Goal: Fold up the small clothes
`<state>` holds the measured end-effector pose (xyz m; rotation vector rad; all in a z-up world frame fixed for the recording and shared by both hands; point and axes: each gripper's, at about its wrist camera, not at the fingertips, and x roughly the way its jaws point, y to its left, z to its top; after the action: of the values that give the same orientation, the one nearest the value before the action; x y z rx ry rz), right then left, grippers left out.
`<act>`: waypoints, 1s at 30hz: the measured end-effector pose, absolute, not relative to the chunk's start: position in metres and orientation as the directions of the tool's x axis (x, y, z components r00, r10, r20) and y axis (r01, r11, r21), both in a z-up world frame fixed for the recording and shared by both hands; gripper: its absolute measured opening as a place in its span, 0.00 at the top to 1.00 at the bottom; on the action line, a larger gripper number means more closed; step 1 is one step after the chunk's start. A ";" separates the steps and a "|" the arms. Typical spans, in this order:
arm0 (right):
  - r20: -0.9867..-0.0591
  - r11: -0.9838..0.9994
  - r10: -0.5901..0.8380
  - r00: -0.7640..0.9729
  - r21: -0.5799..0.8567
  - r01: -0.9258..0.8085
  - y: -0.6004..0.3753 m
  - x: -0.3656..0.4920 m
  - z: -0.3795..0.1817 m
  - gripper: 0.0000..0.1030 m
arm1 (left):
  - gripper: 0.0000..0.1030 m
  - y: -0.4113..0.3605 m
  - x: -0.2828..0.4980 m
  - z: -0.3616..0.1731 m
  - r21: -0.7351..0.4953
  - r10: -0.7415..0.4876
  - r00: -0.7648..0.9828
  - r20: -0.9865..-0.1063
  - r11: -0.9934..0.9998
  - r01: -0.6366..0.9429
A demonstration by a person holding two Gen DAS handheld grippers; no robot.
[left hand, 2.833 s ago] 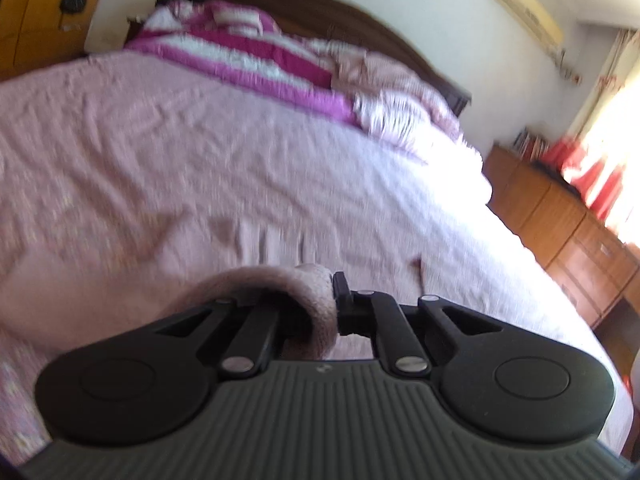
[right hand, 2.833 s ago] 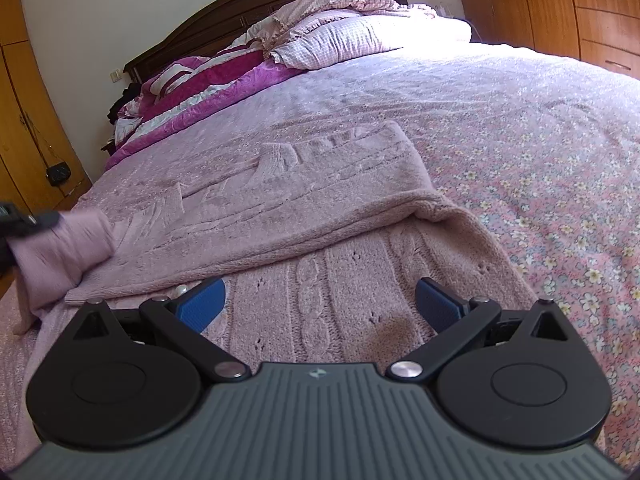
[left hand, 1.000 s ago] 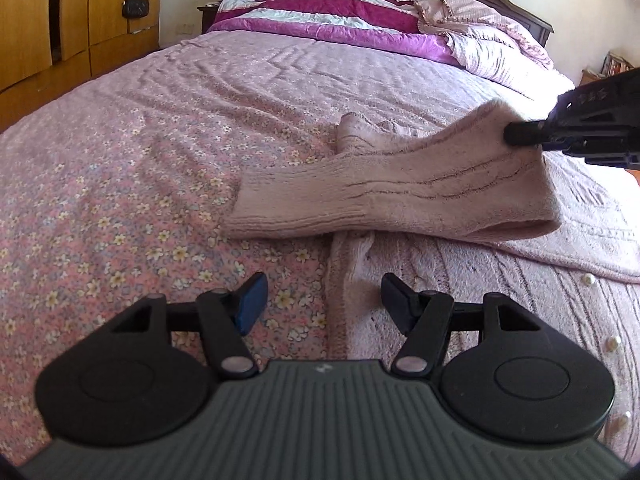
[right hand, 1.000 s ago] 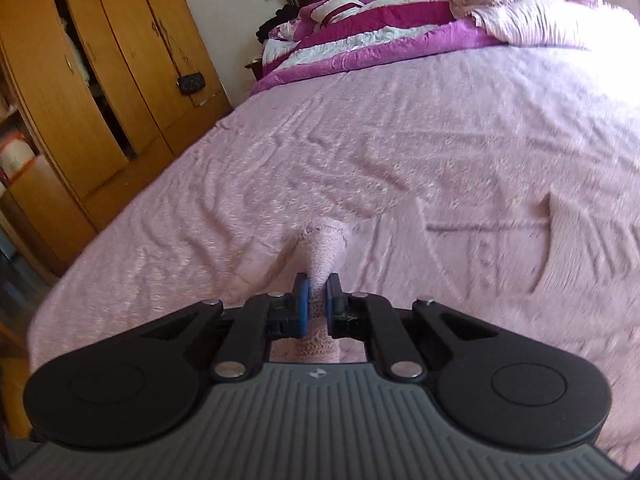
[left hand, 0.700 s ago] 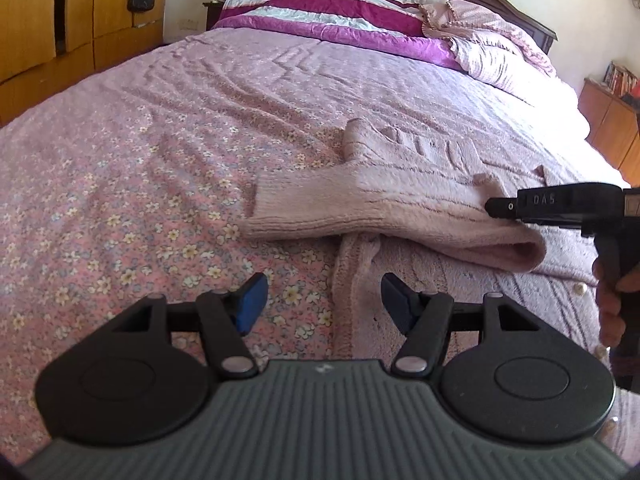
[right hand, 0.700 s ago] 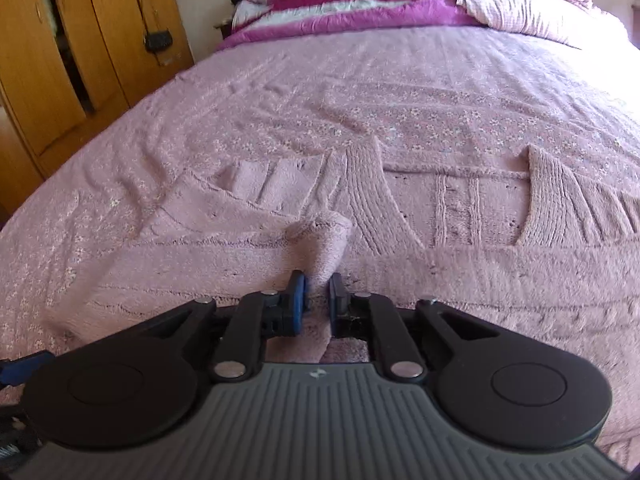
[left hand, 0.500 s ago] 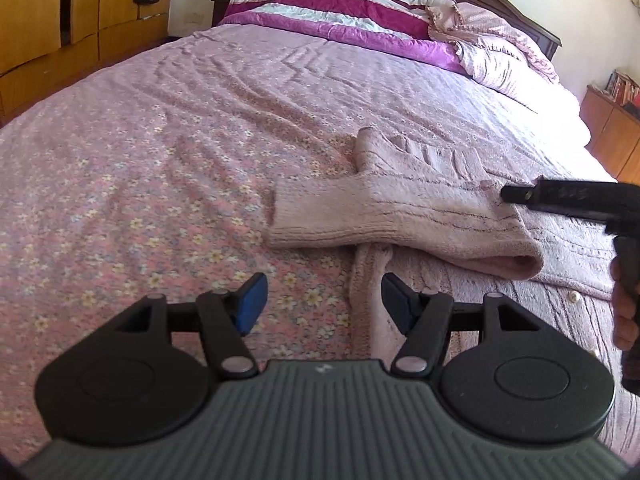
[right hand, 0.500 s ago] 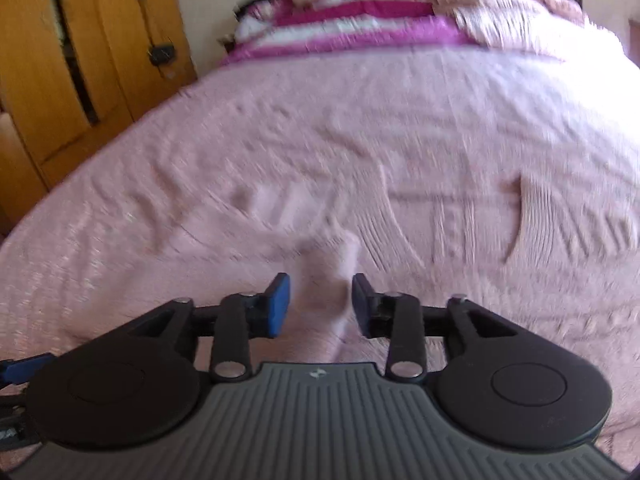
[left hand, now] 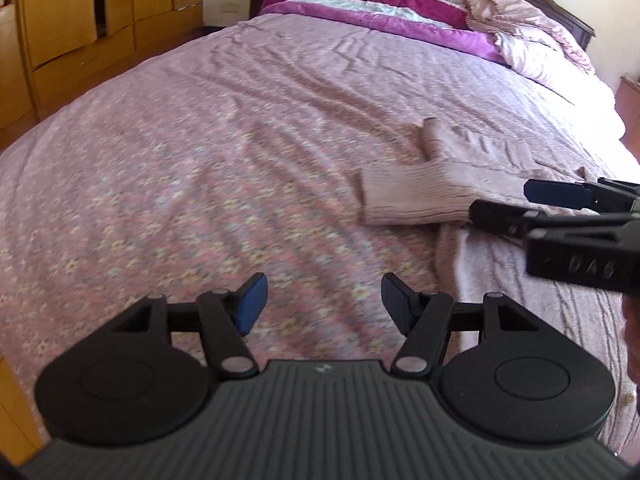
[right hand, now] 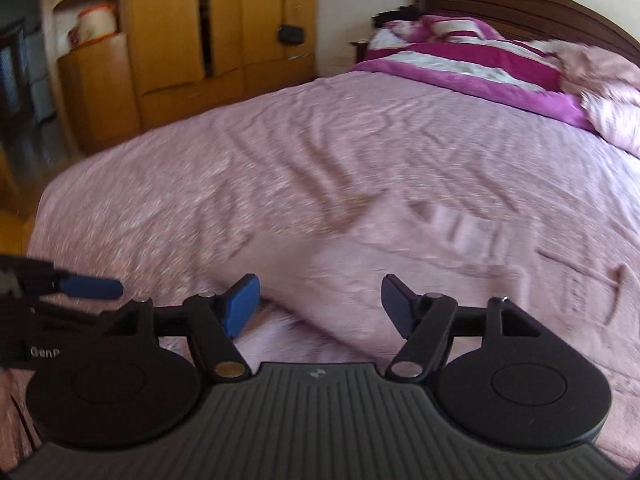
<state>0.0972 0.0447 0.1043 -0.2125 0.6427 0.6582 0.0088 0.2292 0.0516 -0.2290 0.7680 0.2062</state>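
Both grippers stand empty over the pink sweater (left hand: 472,184), which lies spread on the flowered bedspread (left hand: 200,184) toward the foot of the bed, well away from the striped purple quilt (left hand: 372,4) heaped at the headboard. On the left gripper (left hand: 320,300) the jaws are parted with only bedspread between them, just off the sweater's left edge. The right gripper (right hand: 318,298) hovers low over the sweater, its jaws opening, with knit below them but nothing pinched; from the left camera its fingers (left hand: 560,194) show apart, just beside the sleeve (left hand: 412,196).

That sleeve is laid across the sweater's body, cuff pointing out past the left edge onto the bedspread. So the step in hand looks like the sleeve fold just set down, with the next fold waiting.

To do it well, I'd say the cuff wants tucking back so it sits inside the sweater's outline, not hanging over the edge. Each gripper should then take the knit near a corner, low and flat, biting both layers so the sleeve doesn't slide out. Lift only a little, carry the edge over evenly with both hands level, and lay it down before letting go. The knit is loose and thick, so a hasty pull will likely drag the whole sweater across the bedspread.
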 end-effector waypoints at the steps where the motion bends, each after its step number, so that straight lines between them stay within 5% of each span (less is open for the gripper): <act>1: -0.620 0.769 0.503 0.602 0.003 -0.640 0.052 0.095 0.102 0.23 | 0.37 0.232 0.007 0.051 -0.134 0.100 0.700 -0.707 0.953 -0.272; 7: -0.633 0.732 0.456 0.625 -0.132 -0.668 0.091 0.089 0.080 0.15 | 0.37 0.241 0.002 0.047 -0.166 0.091 0.703 -0.706 0.943 -0.289; 20: -0.570 0.691 0.408 0.713 -0.317 -0.649 0.124 0.091 0.053 0.17 | 0.37 0.241 0.001 0.044 -0.184 0.081 0.710 -0.700 0.939 -0.289; 25: -0.548 0.711 0.410 0.729 -0.308 -0.632 0.122 0.092 0.058 0.82 | 0.37 0.240 -0.001 0.046 -0.191 0.074 0.712 -0.698 0.939 -0.285; 30: -0.487 0.775 0.443 0.753 -0.214 -0.594 0.100 0.096 0.084 0.91 | 0.37 0.234 0.001 0.052 -0.189 0.071 0.726 -0.684 0.944 -0.271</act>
<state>0.0961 0.1005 0.0836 -0.3715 0.4312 0.5803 0.0012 0.2338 0.0516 -0.2865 0.7371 0.1918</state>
